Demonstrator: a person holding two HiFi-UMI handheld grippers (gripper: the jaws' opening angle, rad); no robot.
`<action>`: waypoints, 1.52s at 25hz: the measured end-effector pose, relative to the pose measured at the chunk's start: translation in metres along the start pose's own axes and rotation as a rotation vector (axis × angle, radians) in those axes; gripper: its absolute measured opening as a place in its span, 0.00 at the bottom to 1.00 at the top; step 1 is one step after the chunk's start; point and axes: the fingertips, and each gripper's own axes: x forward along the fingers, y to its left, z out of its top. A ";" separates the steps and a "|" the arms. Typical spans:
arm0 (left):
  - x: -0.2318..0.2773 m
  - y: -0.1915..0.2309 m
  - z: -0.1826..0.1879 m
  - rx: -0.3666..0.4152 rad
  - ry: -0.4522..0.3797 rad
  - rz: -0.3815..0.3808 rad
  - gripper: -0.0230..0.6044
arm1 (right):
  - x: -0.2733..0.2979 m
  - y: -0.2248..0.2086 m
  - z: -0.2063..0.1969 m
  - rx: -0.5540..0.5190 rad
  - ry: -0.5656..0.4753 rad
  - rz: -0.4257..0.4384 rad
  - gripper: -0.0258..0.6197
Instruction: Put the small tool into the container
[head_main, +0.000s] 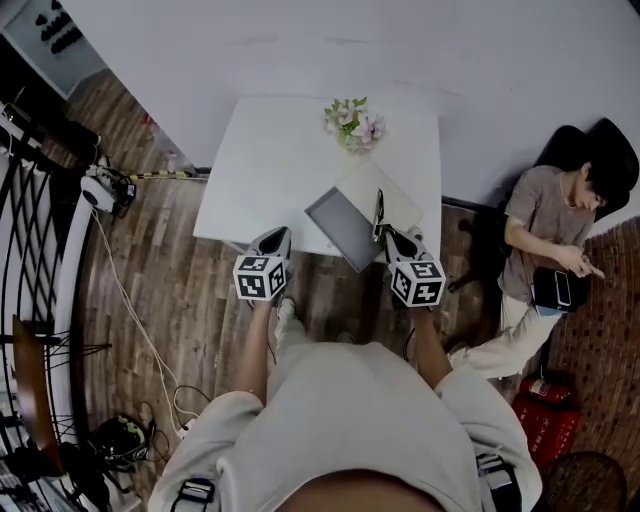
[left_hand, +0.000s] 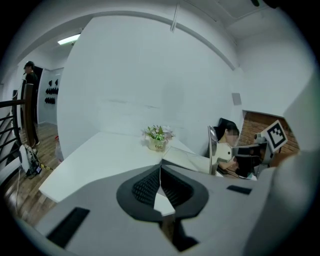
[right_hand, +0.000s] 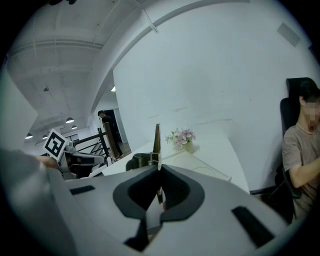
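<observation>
My right gripper (head_main: 392, 237) is shut on a small metal tool (head_main: 379, 210) that sticks up from its jaws over the table's front right part. In the right gripper view the tool (right_hand: 157, 141) rises straight from the closed tips (right_hand: 159, 169). The left gripper view shows the same tool (left_hand: 212, 150) upright at the right. The container is a flat white box (head_main: 388, 190) with a grey open panel (head_main: 340, 226) beside it, just beyond the tool. My left gripper (head_main: 276, 238) is shut and empty at the table's front edge, left of the container (left_hand: 187, 159).
A small pot of pink flowers (head_main: 352, 124) stands at the back of the white table (head_main: 270, 160). A seated person (head_main: 550, 230) is close on the right. A black railing (head_main: 30, 210) and cables (head_main: 130, 310) are on the left floor.
</observation>
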 end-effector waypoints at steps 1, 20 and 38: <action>0.004 0.003 0.003 0.007 0.002 -0.013 0.06 | 0.002 0.001 0.000 0.003 -0.002 -0.010 0.04; 0.060 0.044 0.049 0.115 0.056 -0.270 0.06 | 0.034 0.033 0.001 0.063 -0.005 -0.241 0.04; 0.090 0.064 0.054 0.170 0.117 -0.452 0.06 | 0.060 0.061 -0.012 0.013 0.076 -0.418 0.04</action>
